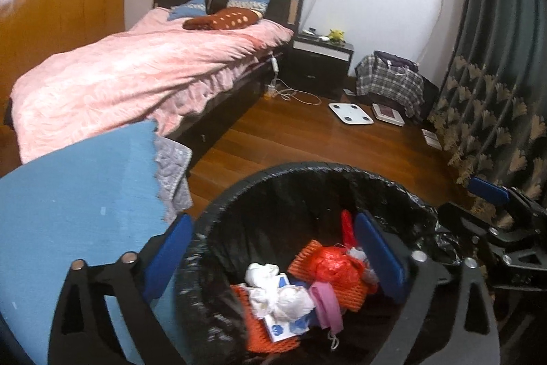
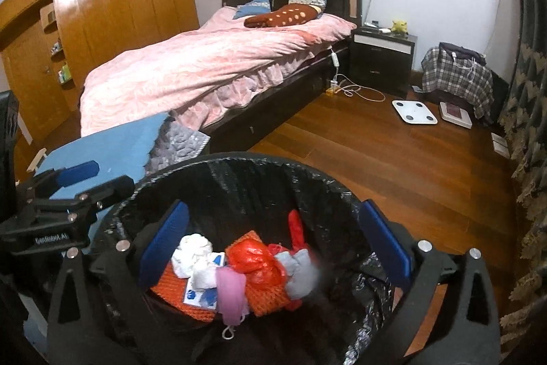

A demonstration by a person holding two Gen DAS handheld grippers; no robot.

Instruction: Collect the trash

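left gripper (image 1: 277,257): jaws spread wide, nothing between the pads; one pad outside the bin's rim, the other inside over the trash.
right gripper (image 2: 278,248): jaws spread wide too, gripping nothing, both pads over the bin's mouth.
bin (image 2: 239,166): round, black liner folded over the rim, standing on the wood floor right under both grippers.
trash (image 2: 253,265): in the bin's bottom (a loose heap): red plastic bag (image 1: 333,262), orange mesh, white crumpled tissue (image 1: 273,293), pink mask (image 2: 229,293), a small printed box.
blue cloth (image 1: 78,194): just beside the bin, on the left, with grey quilting at its edge.
bed (image 2: 212,70): behind, pink cover, brown dotted pillow.
nightstand (image 2: 379,60): dark, beside the bed's head.
floor clutter: white scale (image 2: 414,112), a second scale, plaid bag (image 2: 458,77), cable by the bed.
curtain (image 1: 495,91): dark, patterned, along the right.
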